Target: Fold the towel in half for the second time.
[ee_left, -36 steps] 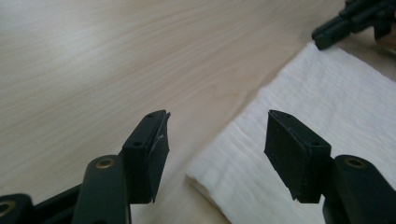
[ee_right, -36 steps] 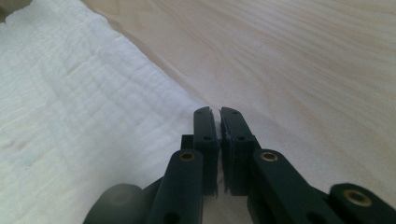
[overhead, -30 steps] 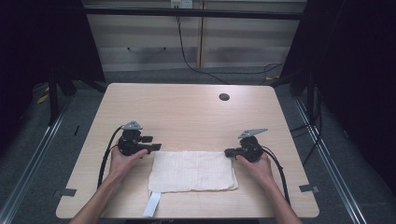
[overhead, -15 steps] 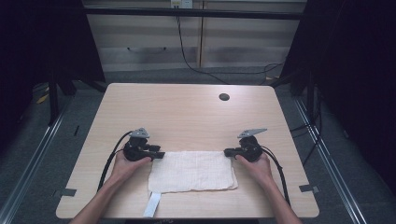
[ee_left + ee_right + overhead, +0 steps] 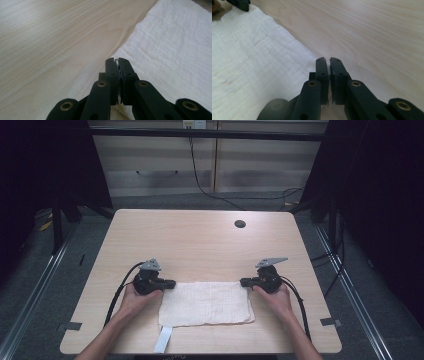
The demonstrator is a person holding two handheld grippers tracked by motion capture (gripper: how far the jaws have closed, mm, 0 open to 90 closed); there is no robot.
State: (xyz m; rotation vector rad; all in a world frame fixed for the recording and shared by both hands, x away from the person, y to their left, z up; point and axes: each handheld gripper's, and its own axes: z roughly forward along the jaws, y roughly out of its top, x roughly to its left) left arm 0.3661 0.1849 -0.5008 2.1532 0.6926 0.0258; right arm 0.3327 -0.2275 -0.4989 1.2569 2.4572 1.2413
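A white folded towel [image 5: 205, 302] lies flat near the front of the wooden table [image 5: 200, 245]. My left gripper [image 5: 170, 283] is at the towel's far left corner. In the left gripper view its jaws are shut [image 5: 117, 60], with a sliver of white cloth [image 5: 175, 50] pinched between them. My right gripper [image 5: 243, 282] is at the far right corner. Its jaws [image 5: 328, 60] are closed to a thin slit at the edge of the towel [image 5: 257, 57], seemingly on the corner. A hand holds each gripper.
A white strip [image 5: 163, 340] pokes out from under the towel's front left corner to the table's front edge. A round cable hole [image 5: 240, 224] sits at the far right of the table. Cables trail back from both grippers. The dark floor and metal rails flank the table.
My left gripper has moved right and slightly nearer, from open table to the towel's far left corner, where it is now shut. The right gripper and the towel have stayed still.
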